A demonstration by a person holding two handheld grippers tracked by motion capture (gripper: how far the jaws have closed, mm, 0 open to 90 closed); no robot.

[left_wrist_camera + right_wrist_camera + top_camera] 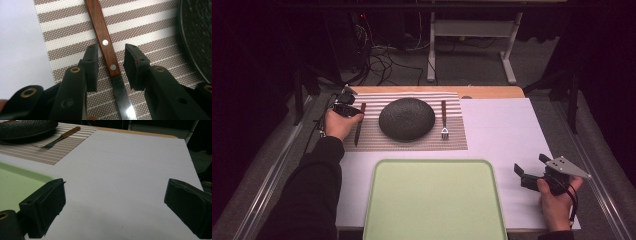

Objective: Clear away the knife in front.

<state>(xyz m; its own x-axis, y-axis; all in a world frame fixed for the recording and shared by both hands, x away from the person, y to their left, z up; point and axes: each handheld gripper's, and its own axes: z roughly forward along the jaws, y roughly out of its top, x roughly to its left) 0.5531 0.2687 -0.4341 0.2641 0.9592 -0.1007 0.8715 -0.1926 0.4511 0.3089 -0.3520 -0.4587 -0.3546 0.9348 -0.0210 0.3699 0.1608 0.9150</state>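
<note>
A knife with a brown wooden handle lies on the striped placemat, left of a dark round plate. My left gripper hovers over the handle end. In the left gripper view its jaws straddle the knife where the handle meets the blade, with a gap on each side; the left gripper is open. A fork lies right of the plate. My right gripper rests low over the white table cover at the front right, open and with nothing between its jaws.
A pale green tray sits at the front middle, and its corner is beside my right gripper. The plate's rim is close to my left gripper's right side. Behind the table are cables and a white desk frame.
</note>
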